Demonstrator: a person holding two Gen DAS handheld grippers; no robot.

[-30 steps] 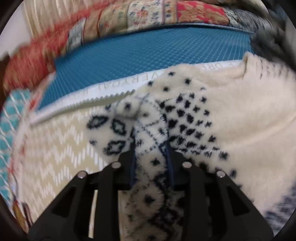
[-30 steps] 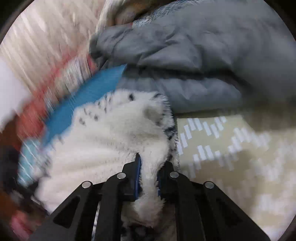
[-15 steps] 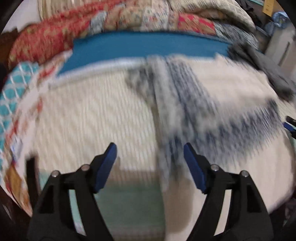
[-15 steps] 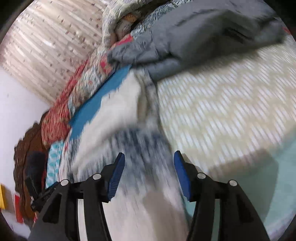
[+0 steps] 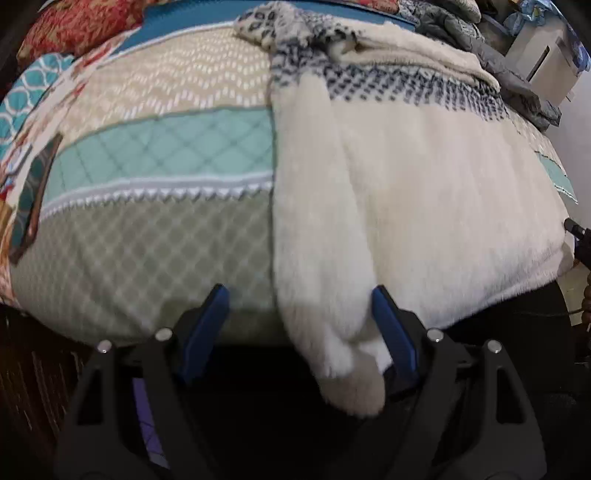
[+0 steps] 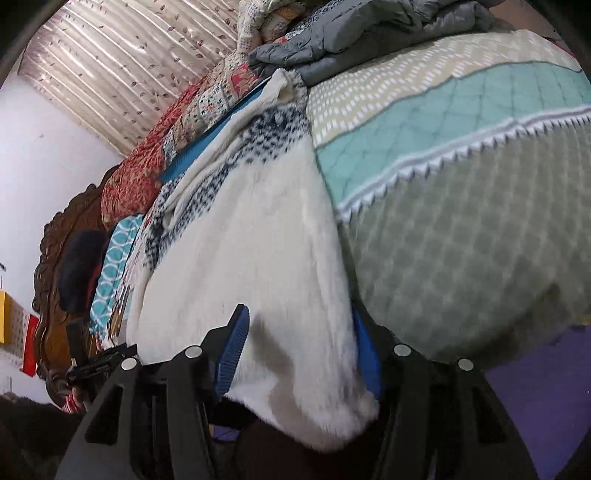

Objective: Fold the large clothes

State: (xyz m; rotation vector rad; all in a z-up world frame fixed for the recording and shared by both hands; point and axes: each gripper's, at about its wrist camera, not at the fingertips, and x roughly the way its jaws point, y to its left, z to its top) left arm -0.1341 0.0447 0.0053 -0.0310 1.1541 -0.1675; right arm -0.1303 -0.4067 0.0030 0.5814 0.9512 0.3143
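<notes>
1. Cream fleece sweater, thick and fuzzy, with a navy Nordic pattern band across the chest and sleeve tops; it lies flat on the bed with its hem at the near edge.
2. Left tool: jaws wide apart, nothing clamped. The left sleeve lies folded down along the sweater's body, its cuff hanging over the bed edge between the blue pads; whether fabric touches the right-hand pad cannot be told.
3. Right tool: jaws apart too, straddling the sweater's near-right hem corner, which droops off the mattress. No grip.
4. Risk: both hem corners overhang, and the fleece looks heavy, so the hanging weight could drag the hem down and pull the sleeve fold out of line.
5. Risk: pile is thick and springy; a shallow pinch may catch only fluff or one layer, so the lift would separate the layers and spoil the fold.
6. Risk: the quilted bedspread is soft with raised stitching; jaws closing low could grab the quilt with the sweater.
7. Risk: the neck area looks bunched and wrinkled by the pillows; folding upward over it would probably leave a lumpy top.
8. Grey duvet is piled at the far end near the collar, limiting room there.
</notes>
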